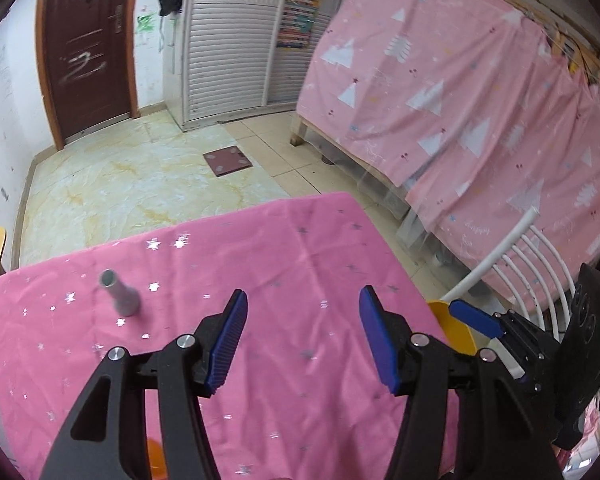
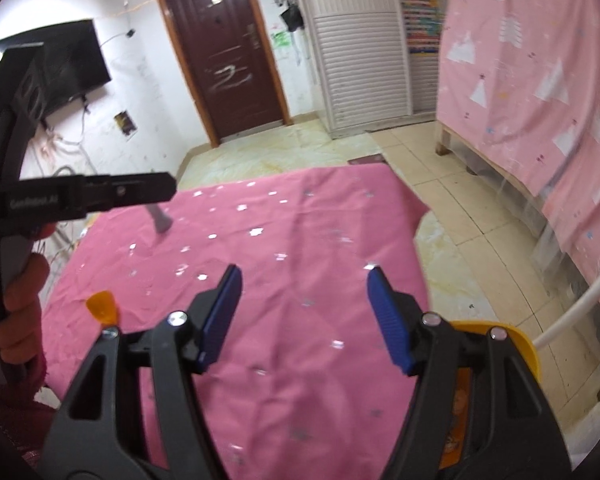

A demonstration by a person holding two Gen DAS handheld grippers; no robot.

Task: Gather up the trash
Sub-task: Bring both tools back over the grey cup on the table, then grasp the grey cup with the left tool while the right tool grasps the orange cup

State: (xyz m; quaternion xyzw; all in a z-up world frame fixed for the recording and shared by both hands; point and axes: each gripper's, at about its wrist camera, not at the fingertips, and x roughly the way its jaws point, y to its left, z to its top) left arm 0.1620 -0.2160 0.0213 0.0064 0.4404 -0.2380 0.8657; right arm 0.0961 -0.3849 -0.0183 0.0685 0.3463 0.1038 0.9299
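Left wrist view: pink starred tablecloth point(image 1: 300, 248), brown door point(image 1: 88, 40) beyond, both hand-held grippers point(image 1: 302, 336) agape, empty.

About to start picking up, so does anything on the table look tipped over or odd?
A grey metal tube lies tipped on its side on the pink tablecloth, towards the left. Nothing looks spilled or broken.

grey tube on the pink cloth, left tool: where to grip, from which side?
Grip the grey tube on its narrow upper neck, below the open mouth. It stands on its wider base, leaning a little left in the left wrist view, so come in level from the right, where the left tool hovers open. Fingers would straddle the neck; a low grip on the flared base would likely slip.
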